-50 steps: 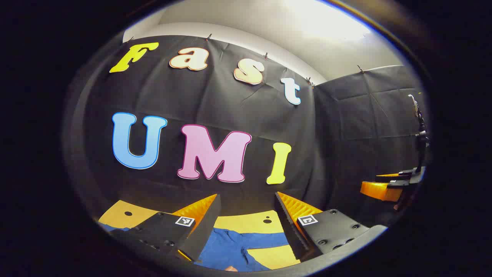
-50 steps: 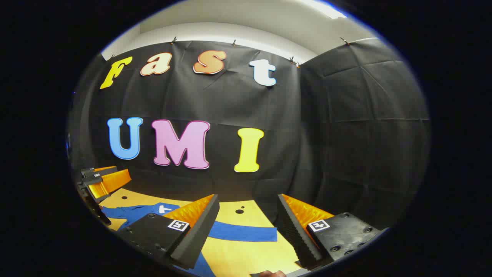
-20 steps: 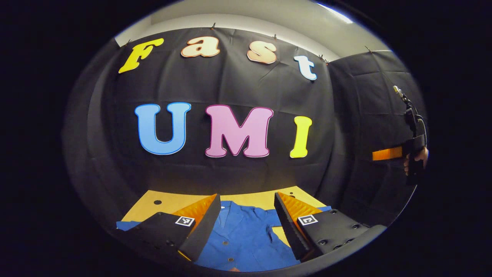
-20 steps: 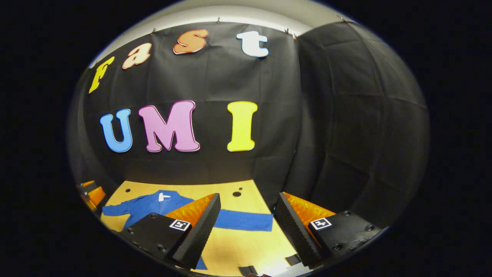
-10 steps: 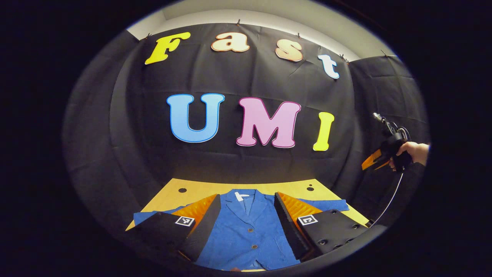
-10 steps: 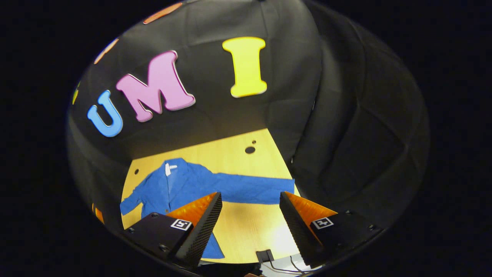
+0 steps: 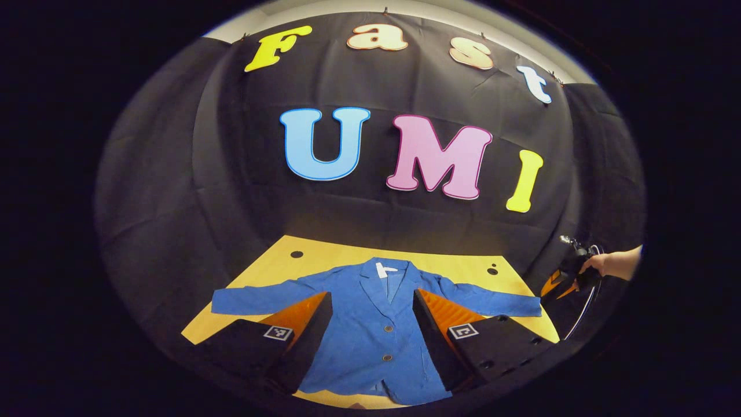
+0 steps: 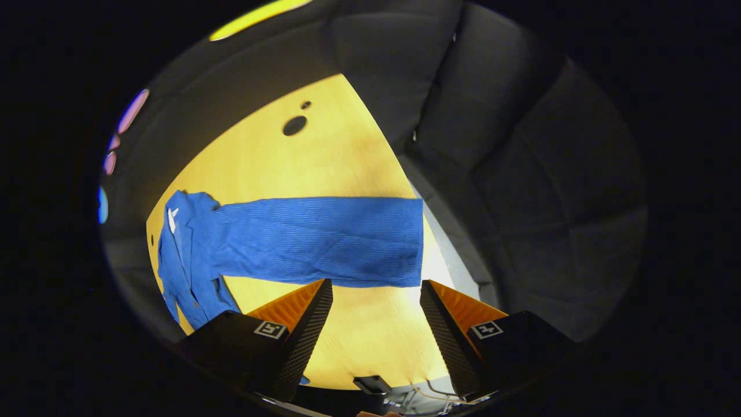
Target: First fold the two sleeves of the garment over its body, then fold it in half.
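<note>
The blue jacket (image 7: 370, 330) lies flat and face-up on the yellow counter (image 7: 272, 266), collar toward the far wall at 12 o'clock, hem toward the near edge at 6, both sleeves stretched straight out, one to 9 o'clock and one to 3. The left gripper (image 7: 370, 341) hangs above the jacket's middle with its fingers wide apart and nothing between them, the button line running right through the gap. Over at 3 o'clock in the left gripper view a hand (image 7: 613, 265) carries the right gripper (image 7: 564, 281) just past the end of that sleeve. In the right gripper view the right gripper (image 8: 375, 333) has its fingers wide too, holding nothing, tilted down at the counter with the right sleeve (image 8: 324, 240) lying across at 12 o'clock of its tips and the cuff (image 8: 414, 242) near the counter's edge. No fold is made yet, so my read is that the sleeve step is about to open. This looks like light, limp woven cloth: it will drape and sag wherever it isn't held, and a thin flat layer on a smooth board may slide away from the fingers instead of coming up. I'd say the place to pinch is the cuff end, one finger slipped under the edge, then carry it low across the chest so the sleeve lays over without dragging the body crooked.
</note>
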A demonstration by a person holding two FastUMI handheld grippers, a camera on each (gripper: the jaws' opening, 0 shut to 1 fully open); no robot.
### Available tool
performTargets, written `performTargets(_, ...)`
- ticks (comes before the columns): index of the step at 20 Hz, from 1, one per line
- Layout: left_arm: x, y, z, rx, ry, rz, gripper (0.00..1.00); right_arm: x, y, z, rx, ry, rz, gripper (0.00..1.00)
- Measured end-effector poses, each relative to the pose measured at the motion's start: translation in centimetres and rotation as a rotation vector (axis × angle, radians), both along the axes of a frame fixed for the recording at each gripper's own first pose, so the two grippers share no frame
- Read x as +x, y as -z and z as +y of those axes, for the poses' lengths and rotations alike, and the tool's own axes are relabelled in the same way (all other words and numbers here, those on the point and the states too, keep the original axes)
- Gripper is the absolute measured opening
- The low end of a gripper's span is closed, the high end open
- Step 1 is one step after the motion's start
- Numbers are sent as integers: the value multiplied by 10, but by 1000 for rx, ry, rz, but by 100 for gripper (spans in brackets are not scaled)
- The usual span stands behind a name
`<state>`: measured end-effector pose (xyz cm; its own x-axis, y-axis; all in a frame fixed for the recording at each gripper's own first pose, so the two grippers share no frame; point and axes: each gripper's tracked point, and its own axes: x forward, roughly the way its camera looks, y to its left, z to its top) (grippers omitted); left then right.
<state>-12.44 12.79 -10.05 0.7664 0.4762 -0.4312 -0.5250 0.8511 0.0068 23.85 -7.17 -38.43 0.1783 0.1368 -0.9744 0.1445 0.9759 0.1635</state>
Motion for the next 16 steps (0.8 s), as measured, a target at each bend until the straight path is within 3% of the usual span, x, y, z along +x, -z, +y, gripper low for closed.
performTargets(2,8,6,-5,-12,-44,20,80,3,28,-8,23,52,48,99)
performTargets(8,23,44,-41,-111,-30,155,80,3,66,-22,-29,17,102,96)
performTargets(10,28,43,-43,-107,-27,159,83,5,73,-19,-38,3,102,93)
performTargets(11,30,39,-42,-101,-25,152,83,4,74,-21,-65,-4,108,81)
performTargets(12,31,34,-41,-91,-21,141,82,8,77,-19,-79,-7,95,89)
performTargets(15,29,27,-31,-56,-17,116,83,10,80,-14,-84,-14,85,82)
performTargets(16,26,26,-28,-50,-21,115,83,9,77,-5,-39,20,84,57)
